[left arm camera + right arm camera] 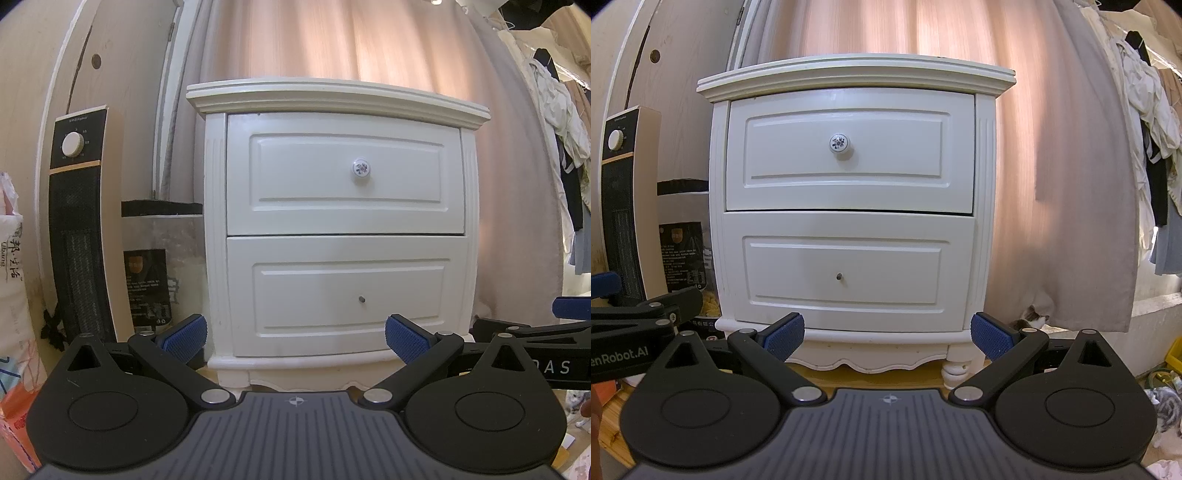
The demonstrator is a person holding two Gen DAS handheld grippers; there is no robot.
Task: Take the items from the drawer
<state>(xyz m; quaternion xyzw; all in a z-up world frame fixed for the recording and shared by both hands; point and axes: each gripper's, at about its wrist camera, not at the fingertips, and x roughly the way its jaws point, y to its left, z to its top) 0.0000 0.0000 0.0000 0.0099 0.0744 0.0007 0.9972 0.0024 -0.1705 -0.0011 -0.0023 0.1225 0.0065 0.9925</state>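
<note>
A white two-drawer nightstand (pixel 343 229) (pixel 849 206) stands in front of both grippers. Its top drawer (pixel 345 173) (pixel 849 149) is pushed in and carries a round white floral knob (pixel 360 169) (pixel 839 144). The bottom drawer (pixel 349 295) (pixel 846 271) is also pushed in and has only a small metal stud (pixel 362 299) (pixel 839 276). My left gripper (pixel 295 336) is open, blue pads wide apart, short of the cabinet's base. My right gripper (pixel 887 332) is open likewise. Nothing is between either pair of fingers. The drawers' contents are hidden.
A tall black-and-cream heater (pixel 79 229) (pixel 620 199) stands left of the nightstand, with a dark printed bag (pixel 149 288) (pixel 681 254) between them. Pink curtains (pixel 1052 166) hang behind. Clothes (pixel 565 122) (pixel 1152 129) hang at right. The floor (pixel 868 376) is wood.
</note>
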